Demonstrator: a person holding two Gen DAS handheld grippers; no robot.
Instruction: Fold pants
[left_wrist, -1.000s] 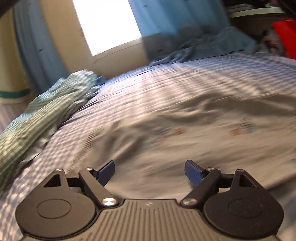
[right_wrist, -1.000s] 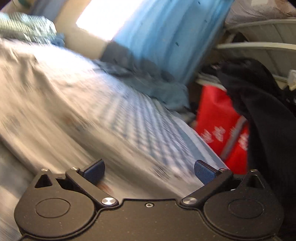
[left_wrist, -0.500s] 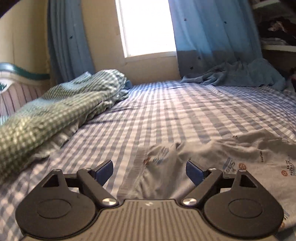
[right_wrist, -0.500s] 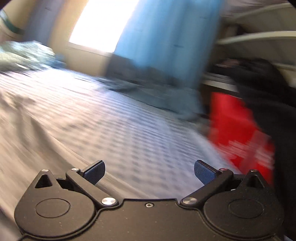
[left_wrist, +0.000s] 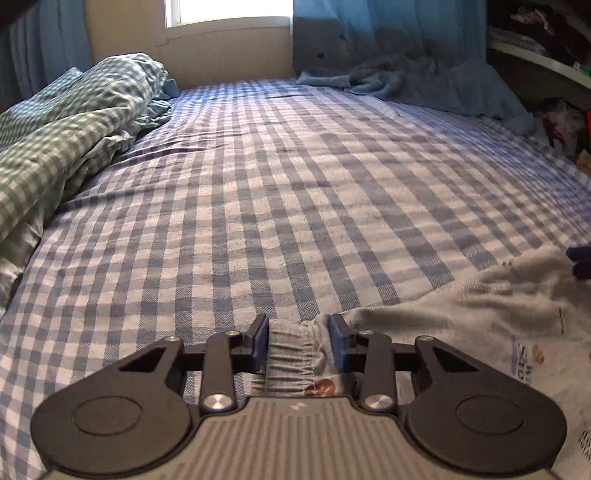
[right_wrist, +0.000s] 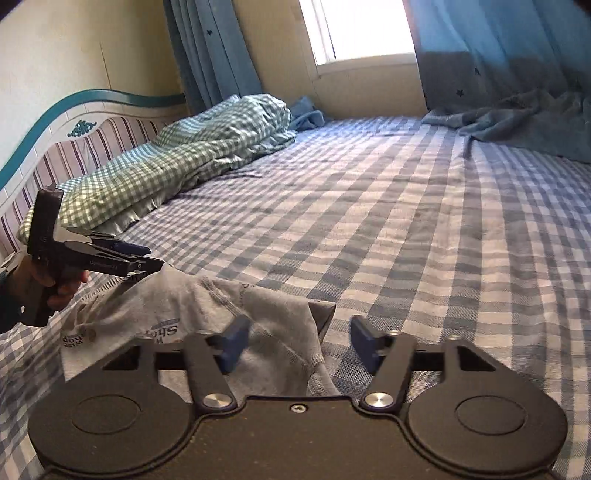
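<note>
Light grey printed pants (left_wrist: 480, 332) lie on a blue checked bed sheet (left_wrist: 277, 184). In the left wrist view my left gripper (left_wrist: 299, 343) has its jaws closing around the gathered elastic waistband (left_wrist: 291, 354), with a gap still between the pads. In the right wrist view my right gripper (right_wrist: 295, 345) is open, its jaws either side of a raised corner of the pants (right_wrist: 280, 325). The left gripper (right_wrist: 147, 262) shows there at the left, at the other end of the garment.
A bunched green checked blanket (left_wrist: 62, 122) lies along the left side by the striped headboard (right_wrist: 74, 155). A blue towel (left_wrist: 406, 81) lies at the far right under the curtain (right_wrist: 498, 44). Shelves with clothes (left_wrist: 535, 37) stand at the right.
Both grippers have come down to the pants. The left jaws have narrowed around the waistband. The right gripper swung left from the red bag and now straddles a corner of the pants.
</note>
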